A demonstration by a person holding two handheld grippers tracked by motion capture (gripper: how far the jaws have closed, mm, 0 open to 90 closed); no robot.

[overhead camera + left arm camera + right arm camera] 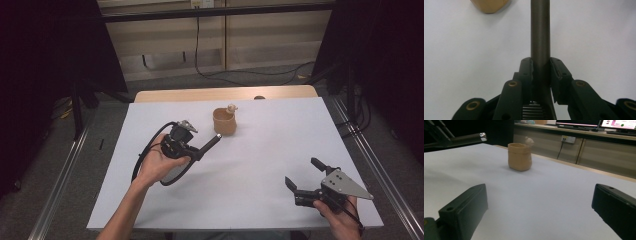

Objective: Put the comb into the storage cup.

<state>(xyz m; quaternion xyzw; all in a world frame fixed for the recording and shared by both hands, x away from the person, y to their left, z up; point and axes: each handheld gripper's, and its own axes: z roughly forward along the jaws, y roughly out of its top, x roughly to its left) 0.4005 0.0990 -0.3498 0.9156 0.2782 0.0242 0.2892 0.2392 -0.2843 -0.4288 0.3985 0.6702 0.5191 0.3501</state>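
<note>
The left gripper [197,150] sits left of centre in the high view, its jaws clamped on a dark grey rod [210,144]. In the left gripper view the two black jaws press against the rod [540,32] from either side, and the rod runs straight up the middle of the frame to its top edge. In the high view the rod slants up and to the right from the gripper, its free end close to a tan cup [224,121] but apart from it. The cup stands upright on the white counter [270,140], a little above the middle of the frame, with a small pale figure [231,107] on its far rim.

The right gripper [302,176] is at the lower right of the high view, held low over the counter near its near edge, with its jaws spread wide and nothing between them. In the right gripper view the two jaws stand far apart at the bottom corners, the cup [520,156] is in the upper middle of the frame, and the rod's tip [471,138] enters from the upper left.
</note>
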